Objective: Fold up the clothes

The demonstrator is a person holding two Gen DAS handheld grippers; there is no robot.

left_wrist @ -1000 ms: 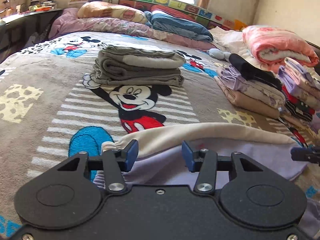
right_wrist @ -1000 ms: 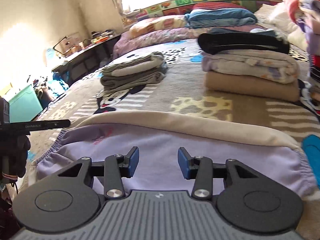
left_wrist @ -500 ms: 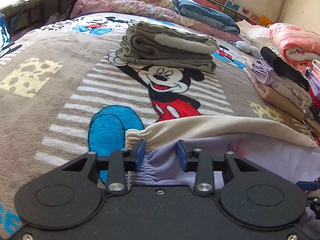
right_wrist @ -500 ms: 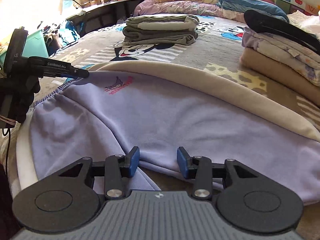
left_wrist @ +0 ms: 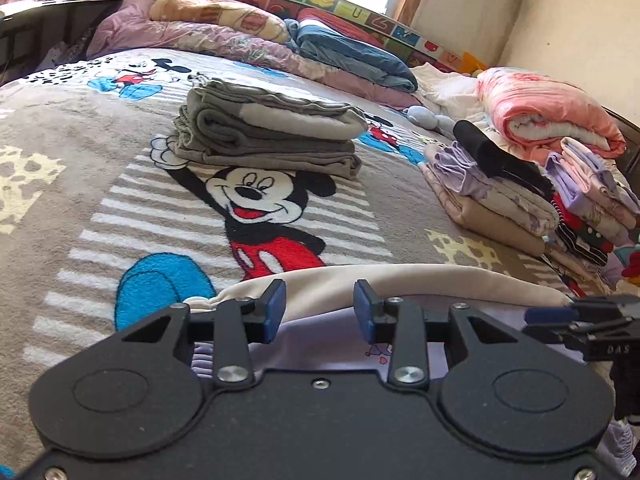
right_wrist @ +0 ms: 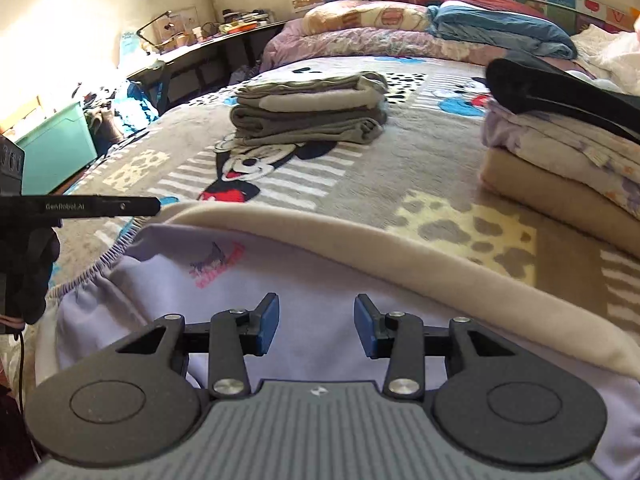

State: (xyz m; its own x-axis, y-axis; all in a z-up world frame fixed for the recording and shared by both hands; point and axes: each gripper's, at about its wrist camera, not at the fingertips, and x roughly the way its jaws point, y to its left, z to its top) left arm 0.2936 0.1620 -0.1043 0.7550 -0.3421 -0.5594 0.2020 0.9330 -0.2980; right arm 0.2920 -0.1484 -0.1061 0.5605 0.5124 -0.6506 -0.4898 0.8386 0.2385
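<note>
A lavender garment (left_wrist: 320,334) with a cream inner layer (left_wrist: 400,280) folded over its far edge lies flat on the Mickey Mouse blanket (left_wrist: 256,200). It has a small pink print (right_wrist: 218,266) and a gathered hem at the left. My left gripper (left_wrist: 320,312) hovers open over the garment's left end, with nothing pinched. My right gripper (right_wrist: 316,324) is open above the lavender cloth (right_wrist: 320,280). Each gripper shows in the other's view: the right gripper (left_wrist: 560,314) at the right edge, the left gripper (right_wrist: 120,206) at the left edge.
A folded grey stack (left_wrist: 268,132) sits mid-bed. A taller pile of folded clothes (left_wrist: 500,196) topped by a black item is at the right, with a rolled pink blanket (left_wrist: 548,116) behind it. Pillows and quilts line the headboard. A teal bin (right_wrist: 56,156) and desk (right_wrist: 208,44) stand off the bed's left.
Half a second ago both grippers were dipped low and close over the garment; now both are raised and look farther up the bed. The garment lies much as before.
</note>
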